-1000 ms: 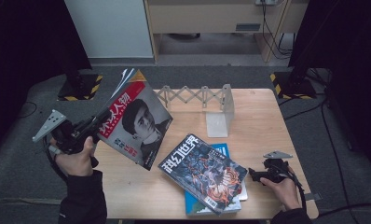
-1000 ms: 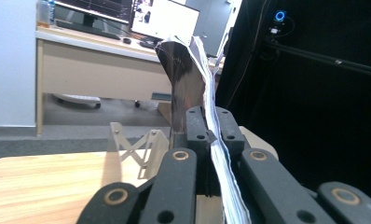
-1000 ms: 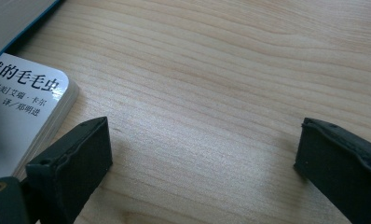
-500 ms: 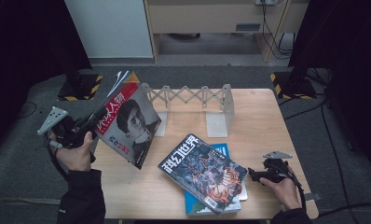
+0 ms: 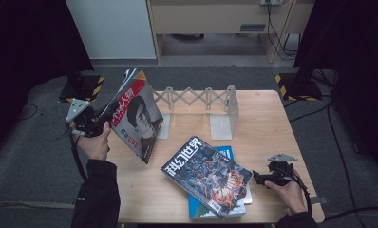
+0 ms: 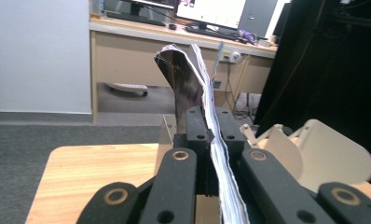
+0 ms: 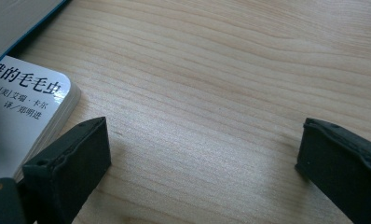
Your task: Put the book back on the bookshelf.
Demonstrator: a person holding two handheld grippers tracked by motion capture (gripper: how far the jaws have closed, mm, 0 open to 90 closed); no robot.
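A magazine [image 5: 138, 118] with a red cover and a portrait stands nearly upright above the table's left edge, and my left gripper [image 5: 108, 115] is shut on its edge. In the left gripper view the black jaws [image 6: 210, 135] clamp the magazine's pages [image 6: 210, 107], which curl upward. My right gripper [image 5: 254, 177] rests low on the table at the front right, open. Bare wood shows between its jaws [image 7: 202, 144], and a white book's corner [image 7: 25, 102] lies just beside its left jaw.
A grey expanding book rack [image 5: 196, 97] with upright end plates [image 5: 231, 107] stands at the table's back middle. A dark illustrated magazine [image 5: 208, 175] lies on a blue book [image 5: 225, 153] at the front. The wooden table [image 5: 268, 123] is bare on the right.
My left gripper has moved right and away from the person, turning the magazine more upright and closer to the rack's left end. The right gripper has stayed where it was.
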